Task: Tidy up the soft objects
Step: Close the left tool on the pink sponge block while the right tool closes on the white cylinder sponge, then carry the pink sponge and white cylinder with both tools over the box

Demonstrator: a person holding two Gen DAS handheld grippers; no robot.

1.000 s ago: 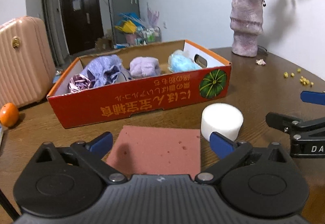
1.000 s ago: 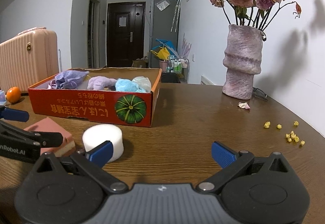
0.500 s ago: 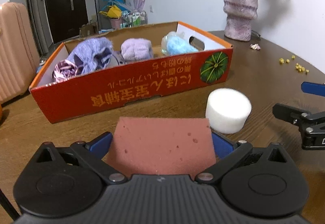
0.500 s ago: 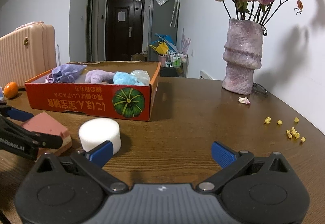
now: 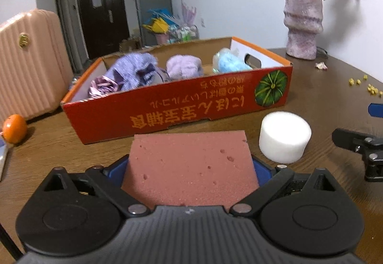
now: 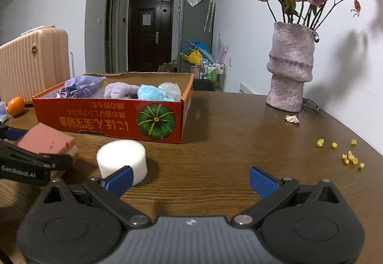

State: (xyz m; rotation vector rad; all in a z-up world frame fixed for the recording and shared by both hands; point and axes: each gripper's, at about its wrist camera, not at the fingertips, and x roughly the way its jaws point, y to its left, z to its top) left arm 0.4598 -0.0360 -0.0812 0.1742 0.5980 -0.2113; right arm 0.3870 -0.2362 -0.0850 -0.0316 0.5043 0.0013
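Left view, tool: your left gripper is closed on the pink sponge, which fills the lower middle of the frame and sits deep between the blue pads.
Left view, step: you look ready to carry it to the box; lift it above the red front wall first, and squeeze only lightly, because the foam will bend.
Left view, box: the red box in the middle holds a purple cloth, a lilac bundle and a blue ball; free floor shows near its right end.
Right view, tool: your right gripper is open and holds nothing.
Right view, next thing: the white foam cylinder stands on the table in the lower left, just beside the left pad.
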